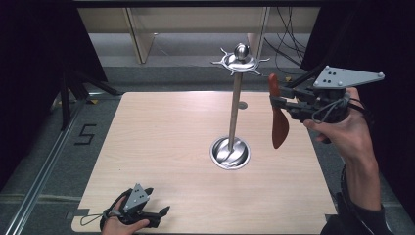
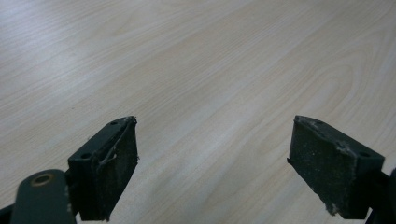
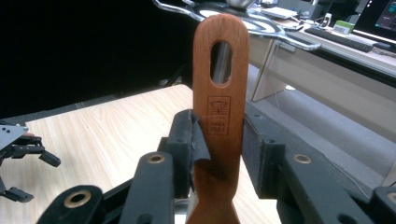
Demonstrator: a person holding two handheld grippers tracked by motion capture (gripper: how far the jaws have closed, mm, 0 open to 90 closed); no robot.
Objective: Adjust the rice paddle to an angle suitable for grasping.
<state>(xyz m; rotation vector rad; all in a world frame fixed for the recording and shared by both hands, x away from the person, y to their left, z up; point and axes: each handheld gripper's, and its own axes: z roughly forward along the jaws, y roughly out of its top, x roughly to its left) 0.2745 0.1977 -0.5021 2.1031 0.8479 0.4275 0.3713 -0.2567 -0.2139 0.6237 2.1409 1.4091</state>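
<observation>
High view. My right gripper [image 1: 284,102] is raised off the bench [image 1: 161,147] at about 3 o'clock from the stand, its grey three-cornered plate [image 1: 345,77] on top. Its jaws are closed on the handle of a reddish-brown wooden spatula [image 1: 279,120], which hangs upright with the blade down and the handle end up, clear of the bench surface. The spatula is near the metal utensil stand [image 1: 235,105] but apart from it.

The stand has a round, shallow, dish-like base [image 1: 230,152] resting on the bench at roughly the centre-right; I see nothing lying in that base apart from the pole rising from it. At the top of the pole sits a disc with radiating hooks [image 1: 240,62] and a ball finial; no utensil hangs from any hook I can see.

My left gripper [image 1: 159,215] lies at 7 o'clock, low on the near edge of the bench, well apart from the stand.

Left gripper view. The jaws stand wide, with bare wood-grain bench [image 2: 210,70] between them.

Right gripper view. The jaws press both faces of the spatula handle [image 3: 221,93], just below its oval hanging slot, and a stamped mark shows on the wood. The hooked disc [image 3: 261,21] is just behind the handle tip. My left gripper [image 3: 18,163] shows far off at 8 o'clock.
</observation>
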